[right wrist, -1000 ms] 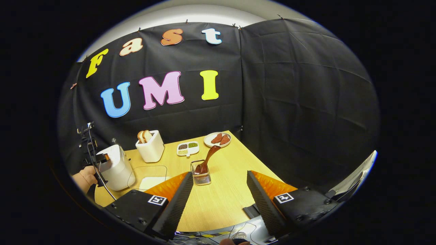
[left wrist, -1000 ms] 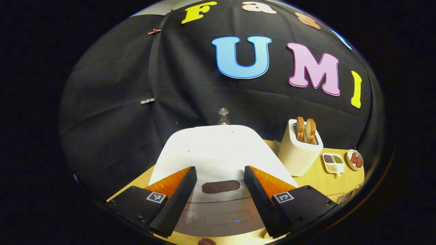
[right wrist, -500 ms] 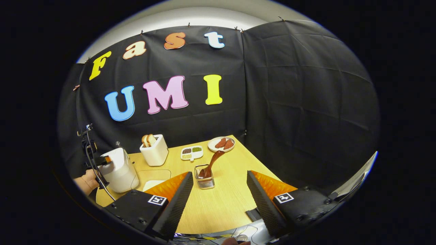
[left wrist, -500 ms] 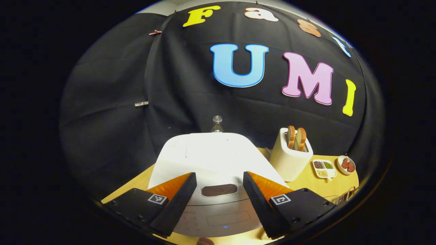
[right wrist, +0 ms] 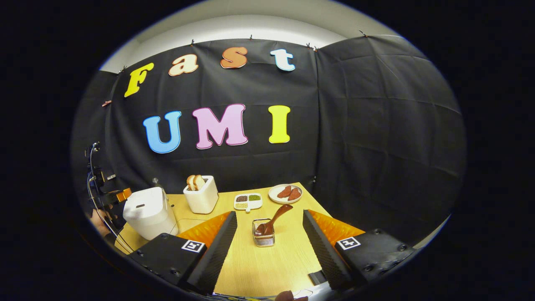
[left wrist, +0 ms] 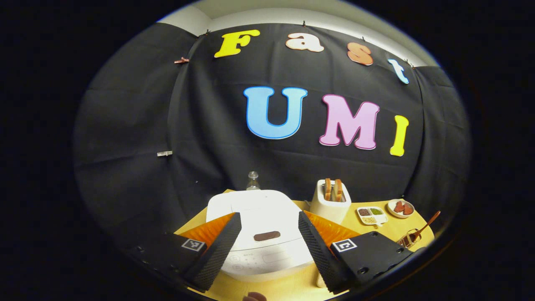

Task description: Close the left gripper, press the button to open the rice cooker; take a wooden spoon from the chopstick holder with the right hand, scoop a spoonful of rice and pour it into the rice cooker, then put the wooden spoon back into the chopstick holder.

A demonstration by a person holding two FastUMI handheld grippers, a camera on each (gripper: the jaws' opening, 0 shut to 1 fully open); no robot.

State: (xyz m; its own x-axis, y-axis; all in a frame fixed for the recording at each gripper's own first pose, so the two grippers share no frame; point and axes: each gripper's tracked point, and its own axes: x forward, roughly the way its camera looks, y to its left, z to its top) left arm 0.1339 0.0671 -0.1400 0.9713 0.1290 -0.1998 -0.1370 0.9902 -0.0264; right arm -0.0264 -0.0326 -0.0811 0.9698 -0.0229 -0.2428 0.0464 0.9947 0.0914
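Left hand-held gripper (left wrist: 267,238) pulled back from rice cooker (left wrist: 261,217), lid down | both hand-held grippers released, empty

Black cloth (right wrist: 376,125) hangs as the booth's wall on two sides, creased and pinned along its top edge with small clips (left wrist: 182,61). Above it runs a pale band of ceiling (right wrist: 234,25). The two cloth walls meet behind the far corner of a light wooden table (right wrist: 267,263), brightly lit against the dark surround.
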